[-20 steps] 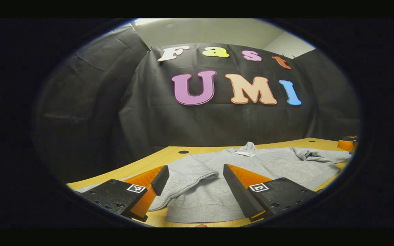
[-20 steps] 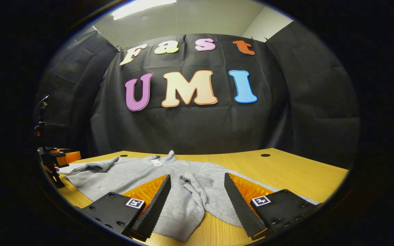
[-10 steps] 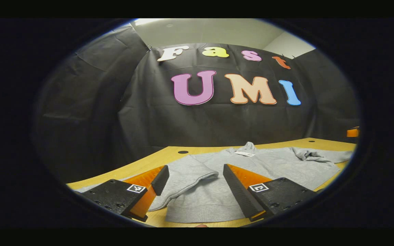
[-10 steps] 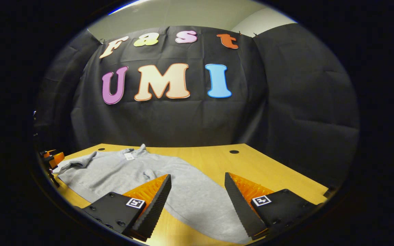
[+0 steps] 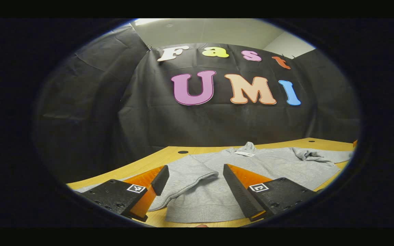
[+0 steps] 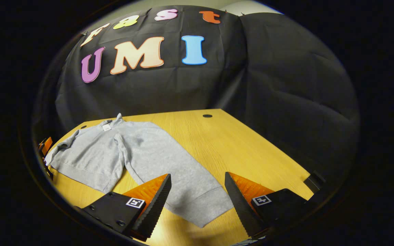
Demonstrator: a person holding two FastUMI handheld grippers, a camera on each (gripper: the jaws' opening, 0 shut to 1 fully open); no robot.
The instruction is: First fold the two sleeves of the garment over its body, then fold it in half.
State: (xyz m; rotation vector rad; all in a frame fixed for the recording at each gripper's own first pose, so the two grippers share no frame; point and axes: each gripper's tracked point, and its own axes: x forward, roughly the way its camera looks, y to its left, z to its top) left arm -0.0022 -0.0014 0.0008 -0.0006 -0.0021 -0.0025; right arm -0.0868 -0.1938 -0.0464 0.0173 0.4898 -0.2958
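Wood-grain yellow tabletop fills the lower left gripper view, where we see a grey fleece sweatshirt spread flat below the black cloth wall. Our left gripper is spread, holding nothing, over its folded sleeve.

In the right gripper view, the sweatshirt lies lower left, bare tabletop to its right. Our right gripper gapes above the hem.

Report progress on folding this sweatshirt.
Done: the left sleeve seems to lie partly over the sweatshirt. In hand: nothing. The left hand-held gripper and right hand-held gripper are open, the right one poised by the right sleeve, stretched out on the table. Left: that sleeve, then the half fold.
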